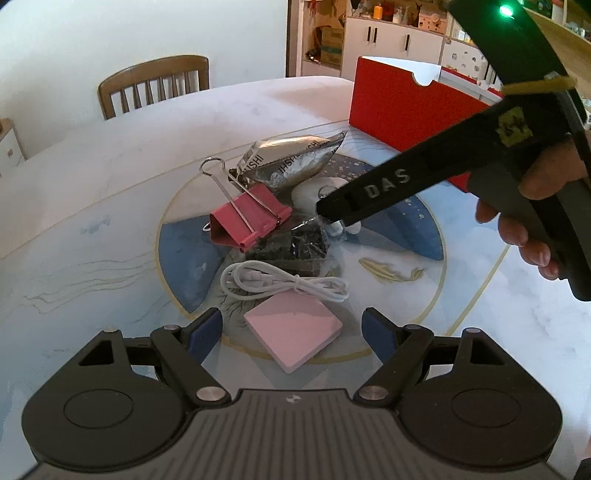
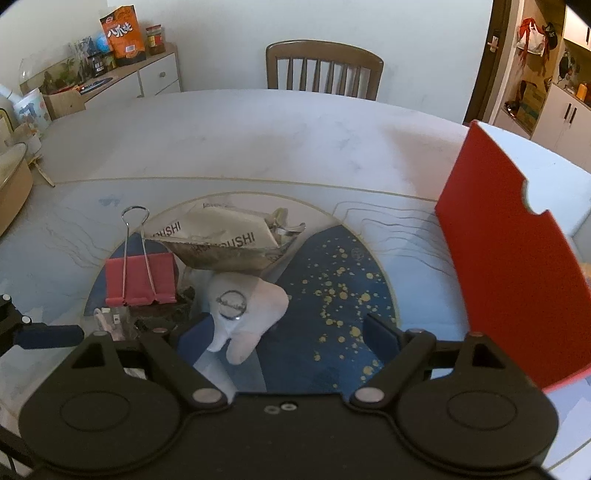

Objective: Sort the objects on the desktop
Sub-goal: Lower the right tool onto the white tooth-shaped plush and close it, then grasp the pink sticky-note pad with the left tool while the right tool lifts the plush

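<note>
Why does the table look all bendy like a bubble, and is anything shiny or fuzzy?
Left wrist view: the fisheye lens bends the table edge into a curve; the foil packet gleams, and a green light flares at the top. Right wrist view: same curving; the red box looks slightly soft at the frame's side.

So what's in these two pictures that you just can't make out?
- Inside of the red box: both views show only its outer wall.
- Dark packet, left wrist view: the pink binder clip and the right gripper's finger cover part of it; contents unreadable.
- White tooth-shaped toy, right wrist view: its lower end runs behind the right gripper.
- Foil bag: lettering creased, only partly readable.
</note>
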The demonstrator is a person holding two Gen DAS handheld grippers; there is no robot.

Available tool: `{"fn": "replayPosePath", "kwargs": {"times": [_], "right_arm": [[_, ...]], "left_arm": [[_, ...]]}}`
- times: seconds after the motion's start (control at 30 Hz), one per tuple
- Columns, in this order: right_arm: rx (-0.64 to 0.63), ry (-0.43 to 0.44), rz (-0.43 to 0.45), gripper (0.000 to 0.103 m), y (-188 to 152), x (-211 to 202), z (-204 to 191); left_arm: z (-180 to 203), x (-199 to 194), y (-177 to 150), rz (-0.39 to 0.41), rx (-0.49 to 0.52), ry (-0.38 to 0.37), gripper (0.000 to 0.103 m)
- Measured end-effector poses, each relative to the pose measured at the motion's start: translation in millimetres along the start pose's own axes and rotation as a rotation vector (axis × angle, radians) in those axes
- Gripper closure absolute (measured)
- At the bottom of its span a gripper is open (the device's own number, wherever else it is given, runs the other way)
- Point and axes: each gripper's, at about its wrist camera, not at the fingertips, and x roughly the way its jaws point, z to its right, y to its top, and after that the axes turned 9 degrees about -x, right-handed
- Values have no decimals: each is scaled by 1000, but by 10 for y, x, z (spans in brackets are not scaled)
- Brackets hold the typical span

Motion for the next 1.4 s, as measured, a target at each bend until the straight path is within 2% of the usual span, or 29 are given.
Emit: {"fn": "replayPosePath", "kwargs": {"times": [0.17, 0.33, 0.4, 0.47, 0.53, 0.8, 0.93, 1.17, 1.4], "right_arm": [[10, 15, 1, 16, 53, 78, -32], [14, 27, -8, 24, 105, 167, -65], [26, 33, -17, 28, 106, 197, -54], [31, 38, -20, 29, 100, 211, -49], [22, 35, -21, 30, 95, 213, -60], [13, 44, -15, 52, 97, 179, -60], [17, 43, -15, 53, 82, 159, -56], [27, 40, -26, 53, -55, 43, -37], [21, 47, -48, 53, -277, -154, -92]], "left_arm": [[32, 23, -5, 10, 8, 19, 23], [46, 3, -31, 18, 12, 35, 27], [54, -5, -36, 21, 13, 32, 30], [62, -10, -27, 24, 19, 27, 40], [63, -10, -21, 22, 23, 25, 43], [68, -45, -47, 19, 13, 30, 47], [72, -74, -73, 15, 13, 29, 47], [63, -167, -126, -36, 9, 14, 47], [2, -268, -117, -124, -55, -41, 47]]}}
